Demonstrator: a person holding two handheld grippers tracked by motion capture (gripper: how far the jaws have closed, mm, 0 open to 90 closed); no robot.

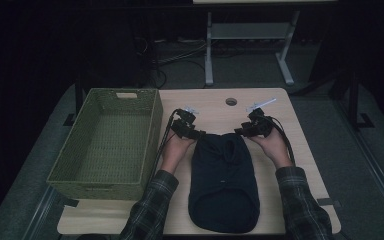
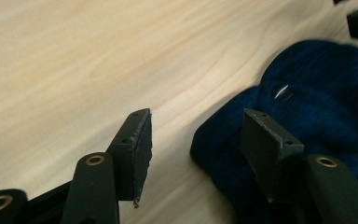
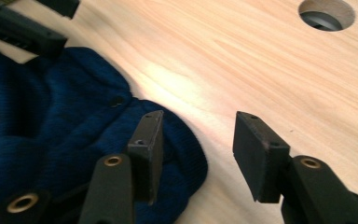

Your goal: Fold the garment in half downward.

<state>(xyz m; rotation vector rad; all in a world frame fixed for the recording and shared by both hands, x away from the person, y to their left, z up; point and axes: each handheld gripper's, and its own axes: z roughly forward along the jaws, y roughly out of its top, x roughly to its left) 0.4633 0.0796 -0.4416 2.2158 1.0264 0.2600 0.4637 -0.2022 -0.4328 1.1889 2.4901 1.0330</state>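
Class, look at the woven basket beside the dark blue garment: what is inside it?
The woven basket looks empty: its woven floor and inner walls show, with nothing lying on them. The strip of floor just behind its near wall is hidden from the high view, so that part cannot be checked.

Left gripper, centre-left of the high view: black body, black cable, pale plate on top. Right gripper, centre-right: the same build. Jaws matte black with square, chipped dark pads, small screw holes and brass-ringed pivots. Sleeves, bottom edge: dark plaid, buttoned cuffs.
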